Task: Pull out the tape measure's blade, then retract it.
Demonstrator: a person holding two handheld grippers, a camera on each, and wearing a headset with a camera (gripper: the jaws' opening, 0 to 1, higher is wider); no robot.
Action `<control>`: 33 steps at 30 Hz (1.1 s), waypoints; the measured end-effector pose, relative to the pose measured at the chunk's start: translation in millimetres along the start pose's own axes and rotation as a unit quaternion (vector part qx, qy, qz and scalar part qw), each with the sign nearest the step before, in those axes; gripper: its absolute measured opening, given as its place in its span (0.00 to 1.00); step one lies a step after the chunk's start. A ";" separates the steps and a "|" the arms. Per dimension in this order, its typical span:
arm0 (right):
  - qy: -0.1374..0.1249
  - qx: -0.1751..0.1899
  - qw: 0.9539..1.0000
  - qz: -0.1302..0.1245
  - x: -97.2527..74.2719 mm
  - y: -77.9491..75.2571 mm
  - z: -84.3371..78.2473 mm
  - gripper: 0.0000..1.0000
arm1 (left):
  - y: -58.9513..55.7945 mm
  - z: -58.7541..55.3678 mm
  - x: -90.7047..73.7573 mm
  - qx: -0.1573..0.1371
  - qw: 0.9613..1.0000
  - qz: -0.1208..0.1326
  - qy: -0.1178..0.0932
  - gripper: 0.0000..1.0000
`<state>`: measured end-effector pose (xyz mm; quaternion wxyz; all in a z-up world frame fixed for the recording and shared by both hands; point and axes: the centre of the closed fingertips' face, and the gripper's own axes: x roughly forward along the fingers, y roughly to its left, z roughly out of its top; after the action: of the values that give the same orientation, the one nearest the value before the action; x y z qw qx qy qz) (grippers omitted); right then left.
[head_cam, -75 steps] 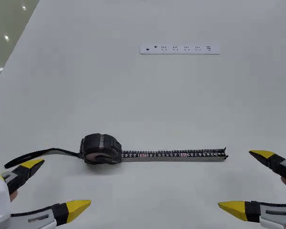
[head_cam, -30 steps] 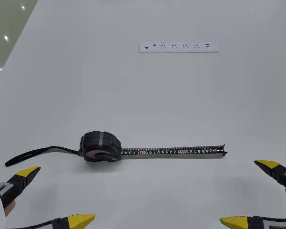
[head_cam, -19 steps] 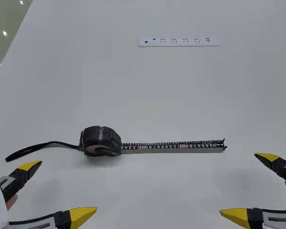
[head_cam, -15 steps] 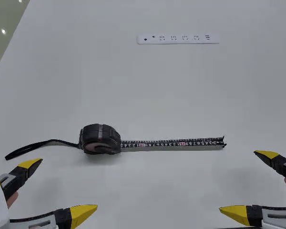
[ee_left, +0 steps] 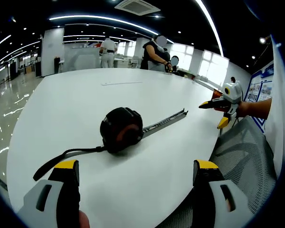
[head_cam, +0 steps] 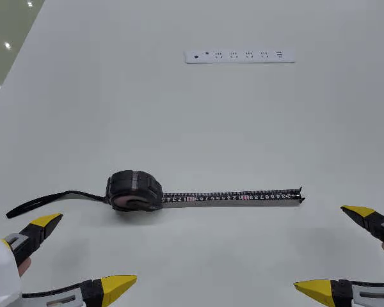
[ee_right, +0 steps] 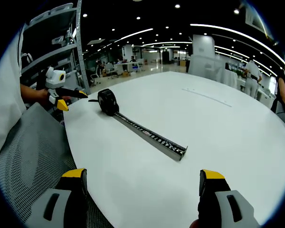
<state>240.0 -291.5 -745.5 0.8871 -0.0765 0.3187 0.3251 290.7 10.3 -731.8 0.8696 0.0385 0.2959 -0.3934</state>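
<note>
Tape measure (head_cam: 134,190): black case on its side, near left of centre on the white table (head_cam: 179,115).
Left gripper (head_cam: 83,252): near left, yellow-tipped jaws wide apart, holding nothing, well apart from the case.
Right gripper (head_cam: 331,249): near right, jaws wide apart, holding nothing, near the blade's hook end but clear of it.
Blade (head_cam: 233,197): drawn out flat to the right; black scale numerals with red marks, too small to read.
Power strip (head_cam: 240,56): white, far side; markings illegible.
Strap (head_cam: 51,200): black, trailing left from the case.
</note>
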 end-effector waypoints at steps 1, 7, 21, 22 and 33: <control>0.000 -0.002 1.000 0.001 0.6 -0.5 0.2 0.99 | 0.3 -0.4 0.8 -0.002 1.000 0.000 0.001 0.97; -0.001 -0.005 1.000 0.004 3.9 -0.9 3.7 0.99 | -0.8 -0.9 2.4 -0.003 1.000 -0.001 0.004 0.97; 0.000 -0.005 1.000 0.005 6.1 0.7 5.9 0.99 | 1.7 -0.7 2.8 -0.005 1.000 0.002 0.005 0.96; -0.001 -0.003 1.000 0.005 6.2 0.9 5.8 0.99 | 2.1 -0.5 3.3 -0.005 1.000 0.004 0.006 0.96; -0.004 -0.005 1.000 0.005 8.7 0.5 9.0 0.99 | 2.6 10.9 16.0 -0.015 1.000 0.016 0.005 0.92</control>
<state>249.4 -283.4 -743.7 0.8865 -0.0779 0.3135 0.3312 306.0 -1.8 -731.9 0.8750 0.0325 0.3050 -0.3746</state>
